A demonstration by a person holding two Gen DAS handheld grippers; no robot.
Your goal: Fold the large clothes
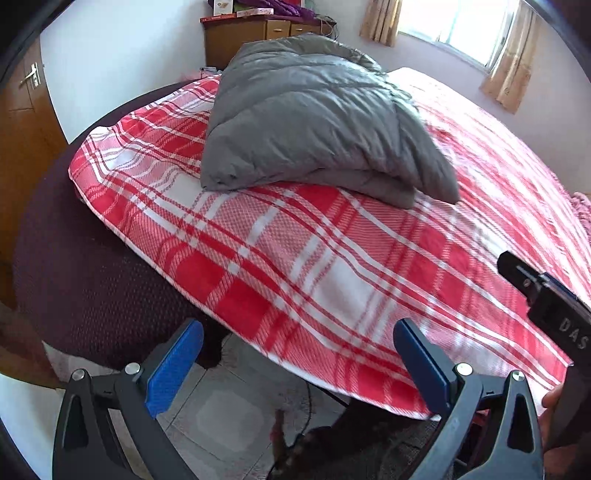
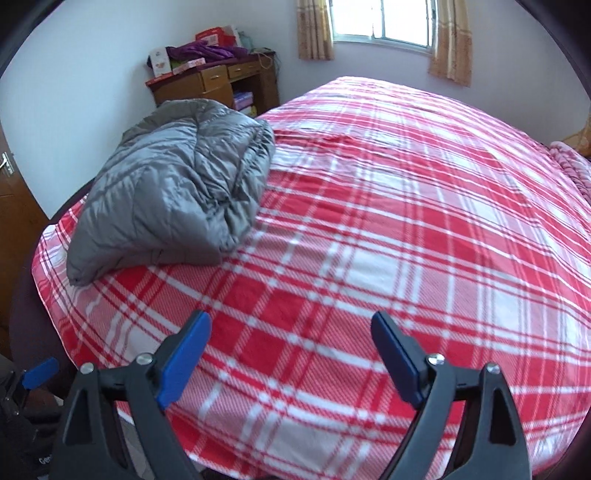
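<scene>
A grey quilted down jacket lies folded in a puffy bundle on the bed with the red and white plaid cover. In the right wrist view the jacket sits at the bed's left corner on the plaid cover. My left gripper is open and empty, held over the bed's near edge, well short of the jacket. My right gripper is open and empty above the near part of the bed, to the right of the jacket. The right gripper's black body shows at the right edge of the left wrist view.
A wooden desk with boxes and purple cloth stands in the far corner. A window with curtains is behind the bed. A wooden door is at left. Tiled floor lies below the bed edge.
</scene>
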